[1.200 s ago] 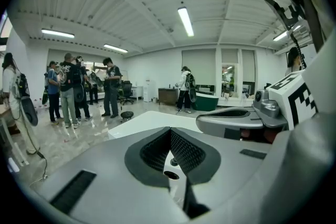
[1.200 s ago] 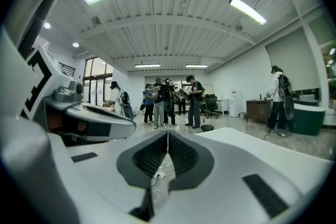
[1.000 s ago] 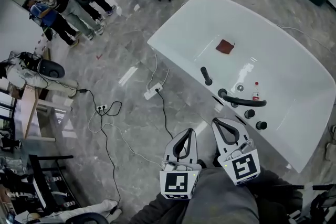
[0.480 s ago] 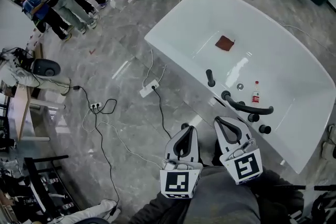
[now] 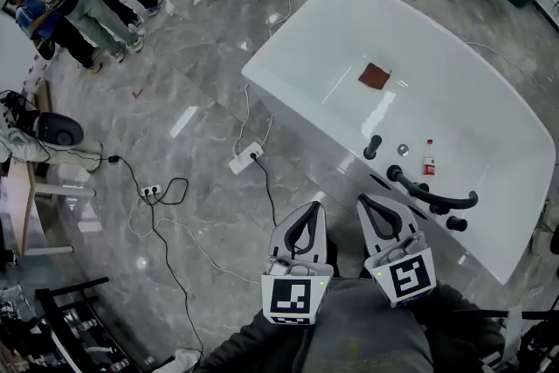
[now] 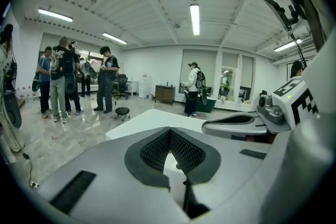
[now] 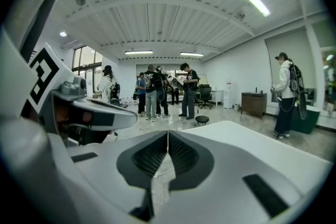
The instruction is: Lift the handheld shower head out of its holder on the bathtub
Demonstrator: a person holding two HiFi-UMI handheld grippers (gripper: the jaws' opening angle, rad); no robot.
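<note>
My left gripper (image 5: 305,221) and right gripper (image 5: 374,210) are at the lower middle, jaws pressed together with nothing between them. The black shower head (image 5: 431,195) lies on the white bathtub (image 5: 297,39) rim, right of centre, apart from both.

Glossy white bathtub (image 5: 489,109), polished marble-look floor (image 5: 175,83), matt black shower head (image 5: 434,192)

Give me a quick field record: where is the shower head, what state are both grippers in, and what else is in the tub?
shower head: black, lying along the near rim of the bathtub, not yet lifted
left gripper: shut, empty, short of the tub
right gripper: shut, empty, nearer the shower head, not touching it
in the tub: dark red cloth, small red-labelled bottle
floor: power strip with cables
</note>
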